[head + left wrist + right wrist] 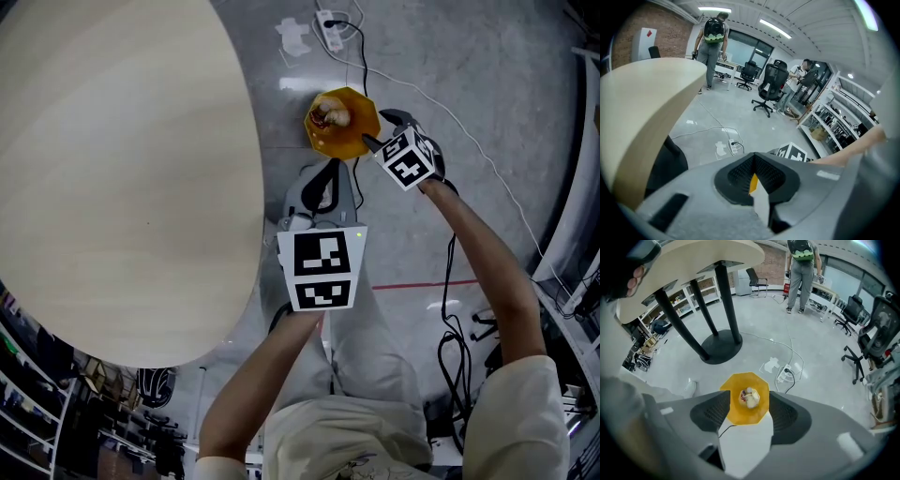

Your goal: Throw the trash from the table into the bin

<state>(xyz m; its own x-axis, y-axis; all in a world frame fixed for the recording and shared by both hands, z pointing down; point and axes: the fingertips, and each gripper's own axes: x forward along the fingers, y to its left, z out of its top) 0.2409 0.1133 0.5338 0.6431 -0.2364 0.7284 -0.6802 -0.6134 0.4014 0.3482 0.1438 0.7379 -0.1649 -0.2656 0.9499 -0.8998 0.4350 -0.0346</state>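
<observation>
My right gripper (pixel 380 129) hangs over the yellow bin (pixel 328 142) on the floor, jaws wide apart and gripping nothing. Crumpled trash (pixel 334 114) lies inside the bin. My left gripper (pixel 322 184) has its jaws together, empty. I see 0 items on the table (pixel 122 169), so I judge the task about done.

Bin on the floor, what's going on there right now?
The person holds the right gripper over the yellow bin, jaws open with nothing between them. Crumpled trash lies inside the bin. The left gripper hangs between the table and the bin, jaws shut, with nothing seen in them. No trash shows on the part of the table in view.
</observation>
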